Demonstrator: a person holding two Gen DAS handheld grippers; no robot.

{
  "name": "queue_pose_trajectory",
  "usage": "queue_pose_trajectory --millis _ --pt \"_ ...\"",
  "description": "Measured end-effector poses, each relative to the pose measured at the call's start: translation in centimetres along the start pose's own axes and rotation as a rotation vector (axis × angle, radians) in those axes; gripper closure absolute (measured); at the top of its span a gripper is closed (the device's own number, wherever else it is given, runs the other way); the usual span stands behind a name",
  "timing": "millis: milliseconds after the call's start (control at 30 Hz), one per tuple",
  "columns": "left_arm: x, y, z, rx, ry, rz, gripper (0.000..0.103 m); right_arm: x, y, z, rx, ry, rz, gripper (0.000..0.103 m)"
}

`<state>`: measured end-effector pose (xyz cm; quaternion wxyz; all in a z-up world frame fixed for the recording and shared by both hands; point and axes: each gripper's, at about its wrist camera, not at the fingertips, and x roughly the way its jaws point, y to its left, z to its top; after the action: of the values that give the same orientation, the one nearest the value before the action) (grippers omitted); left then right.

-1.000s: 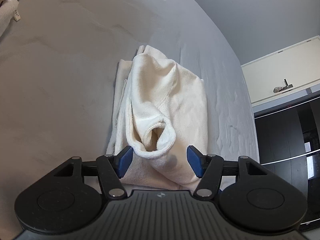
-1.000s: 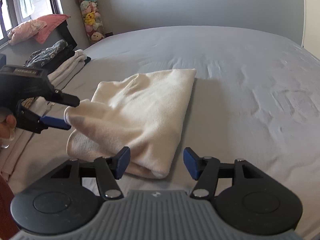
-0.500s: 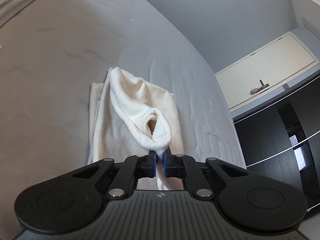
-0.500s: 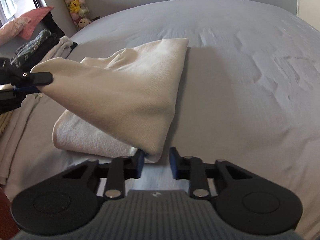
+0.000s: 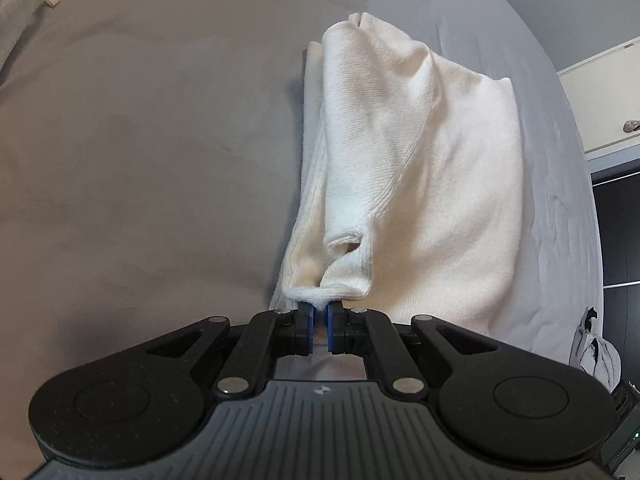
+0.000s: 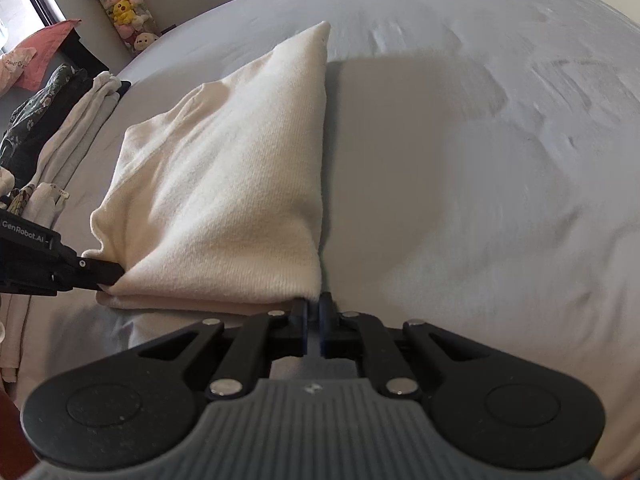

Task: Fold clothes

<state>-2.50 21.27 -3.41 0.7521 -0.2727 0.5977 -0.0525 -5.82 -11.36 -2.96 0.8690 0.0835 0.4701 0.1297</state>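
Observation:
A cream knit garment (image 5: 420,168) lies partly folded on the grey bed. My left gripper (image 5: 319,312) is shut on the garment's near cuffed edge, which bunches above the blue pads. In the right wrist view the same garment (image 6: 224,196) rises as a lifted fold. My right gripper (image 6: 313,312) is shut on its near right corner. The left gripper (image 6: 100,272) also shows there at the garment's near left corner, its jaws hidden by cloth.
The grey bed sheet (image 6: 480,140) stretches wide to the right. Folded and loose clothes (image 6: 60,120) lie along the bed's left edge. Plush toys (image 6: 120,4) stand at the far wall. A white cupboard (image 5: 600,92) and dark cabinet stand beyond the bed.
Both grippers were open a second ago, then closed on the garment's near corners. They have since lifted the near edge, so the top layer now stands up off the bed.

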Motion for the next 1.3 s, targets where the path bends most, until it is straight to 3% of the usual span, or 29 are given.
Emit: queue_pose_trajectory --millis 333,500,567,700,800,1033,1300 --pt "-2.6 0.4 -1.1 -0.033 -0.015 -0.011 0.085 -0.8 -0.2 0.0 0.014 0.006 -0.005 0.095" --pt "-4.7 -0.3 -2.3 0.006 -0.085 0.034 0.079 -2.5 -1.1 -0.3 0.068 -0.02 -0.025 0.091" --pt "-6.2 -0.7 -2.7 0.026 -0.189 0.025 0.079 -3.2 -1.3 -0.1 0.085 -0.065 0.005 0.09" --pt "-8.6 -1.5 -2.5 0.077 -0.382 -0.081 0.079 -4.1 -1.0 0.6 0.071 -0.164 0.048 0.085" --pt "-8.2 -3.5 -1.1 0.174 -0.436 -0.029 0.079 -3.6 0.0 2.0 0.008 -0.21 0.048 0.079" --pt "-4.2 -6.3 1.4 0.277 -0.364 0.058 0.079 -1.7 2.2 5.2 -0.142 -0.293 0.055 0.077" --pt "-0.9 -5.9 0.6 0.336 -0.213 0.182 0.084 1.2 1.7 4.3 -0.17 -0.215 0.049 0.076"
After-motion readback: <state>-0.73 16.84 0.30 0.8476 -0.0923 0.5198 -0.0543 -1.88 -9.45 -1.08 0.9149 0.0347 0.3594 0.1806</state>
